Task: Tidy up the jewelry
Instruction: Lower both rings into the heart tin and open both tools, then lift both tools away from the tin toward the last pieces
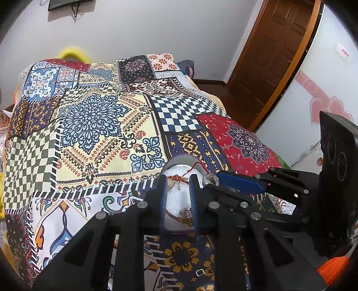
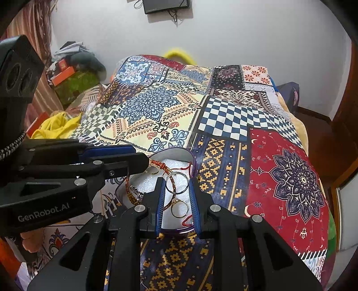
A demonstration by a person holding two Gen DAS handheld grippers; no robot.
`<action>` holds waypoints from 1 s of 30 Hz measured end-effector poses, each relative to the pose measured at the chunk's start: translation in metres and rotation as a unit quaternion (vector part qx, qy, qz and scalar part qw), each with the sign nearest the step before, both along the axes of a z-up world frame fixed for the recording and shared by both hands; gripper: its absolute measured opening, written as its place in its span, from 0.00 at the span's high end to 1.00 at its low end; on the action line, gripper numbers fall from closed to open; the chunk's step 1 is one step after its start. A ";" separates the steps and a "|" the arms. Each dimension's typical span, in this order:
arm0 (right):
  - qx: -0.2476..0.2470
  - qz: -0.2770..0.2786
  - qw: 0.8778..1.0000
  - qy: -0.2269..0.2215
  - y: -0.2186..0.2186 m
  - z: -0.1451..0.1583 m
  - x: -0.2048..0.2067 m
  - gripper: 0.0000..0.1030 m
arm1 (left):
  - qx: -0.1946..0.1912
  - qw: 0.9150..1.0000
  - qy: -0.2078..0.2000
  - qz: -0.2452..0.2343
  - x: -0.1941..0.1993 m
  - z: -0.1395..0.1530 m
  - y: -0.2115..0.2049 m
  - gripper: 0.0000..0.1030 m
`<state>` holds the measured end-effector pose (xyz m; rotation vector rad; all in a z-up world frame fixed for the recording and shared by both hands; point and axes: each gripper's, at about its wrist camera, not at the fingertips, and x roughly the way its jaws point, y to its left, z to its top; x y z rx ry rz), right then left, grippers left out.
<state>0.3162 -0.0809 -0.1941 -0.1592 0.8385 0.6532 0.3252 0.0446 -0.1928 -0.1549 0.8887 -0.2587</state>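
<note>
A round purple-rimmed jewelry box [image 2: 194, 164] with white foam lining sits on the patchwork bedspread [image 2: 223, 125]. Inside lie a red cord bracelet [image 2: 161, 166], a braided bracelet [image 2: 128, 190] and a gold ring [image 2: 179, 208]. My right gripper [image 2: 176, 182] is over the box with a silver ring [image 2: 177, 182] between its fingertips, the jaws slightly wider than the ring. My left gripper [image 1: 177, 179] is open over the same box [image 1: 179, 160], the red cord knot [image 1: 176, 178] between its fingers. The right gripper's fingers [image 1: 237, 182] reach in from the right, with the silver ring [image 1: 210, 179] at their tip.
The bedspread [image 1: 100, 125] covers a bed. A yellow cloth [image 2: 56, 127] and cluttered boxes [image 2: 67, 73] lie at the left of the bed. A wooden door [image 1: 275, 51] stands to the right. A dark screen [image 2: 166, 5] hangs on the wall behind.
</note>
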 end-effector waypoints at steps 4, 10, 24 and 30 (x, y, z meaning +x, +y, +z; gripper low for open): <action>-0.006 0.002 1.000 0.002 0.002 -0.001 0.001 0.81 | 0.008 1.000 -0.006 0.003 -0.003 0.004 -0.001 0.83; -0.016 -0.002 1.000 0.007 0.003 0.000 0.001 0.78 | 0.018 1.000 -0.014 0.013 -0.011 0.011 0.002 0.82; -0.018 -0.013 0.999 -0.044 -0.004 0.031 -0.025 0.69 | 0.038 0.997 -0.058 0.024 -0.045 0.050 0.002 0.72; -0.007 -0.018 0.997 -0.069 -0.015 0.053 -0.046 0.69 | 0.042 0.996 -0.079 0.028 -0.071 0.069 0.002 0.66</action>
